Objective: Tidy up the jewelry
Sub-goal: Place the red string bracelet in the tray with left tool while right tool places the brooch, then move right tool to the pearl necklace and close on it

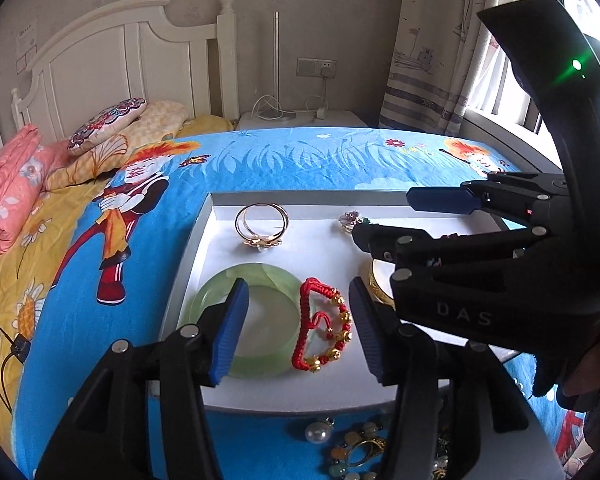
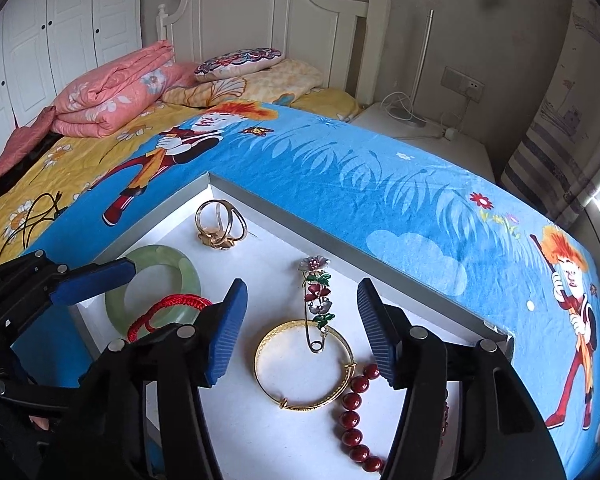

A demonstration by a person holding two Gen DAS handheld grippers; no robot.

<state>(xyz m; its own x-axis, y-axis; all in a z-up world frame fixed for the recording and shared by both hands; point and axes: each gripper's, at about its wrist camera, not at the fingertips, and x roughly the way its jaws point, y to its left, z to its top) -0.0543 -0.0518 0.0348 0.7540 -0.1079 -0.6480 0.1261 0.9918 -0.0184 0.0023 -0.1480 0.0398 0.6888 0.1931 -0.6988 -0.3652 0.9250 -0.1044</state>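
The left gripper [image 1: 296,328] hangs with its jaws spread wide and nothing between them, framing the red cord bracelet with gold beads [image 1: 324,330] low in the centre of the left wrist view; its left pad sits over the near rim of the jade-green bangle [image 1: 260,300], which lies just beside the bracelet on the floor of the white tray [image 1: 204,248]. The right gripper [image 2: 302,330] is likewise open and empty, poised over the gold bangle [image 2: 304,364] in the lower middle of the right wrist view, with the flower brooch pin [image 2: 318,300] lying across that bangle's upper edge and the dark red bead strand [image 2: 356,404] touching its lower right. A double gold ring [image 2: 220,222] stands apart toward the tray's far corner, upper left. More loose pieces, a pearl [image 1: 316,432] among them, wait on the blue bedspread [image 1: 300,160] at the bottom of the left view, so the sorting looks partly done. Whichever piece comes next, I would lower straight down, keep the pads clear of neighbours, and close on one item only, since the brooch and beads would drag along with the bangle.
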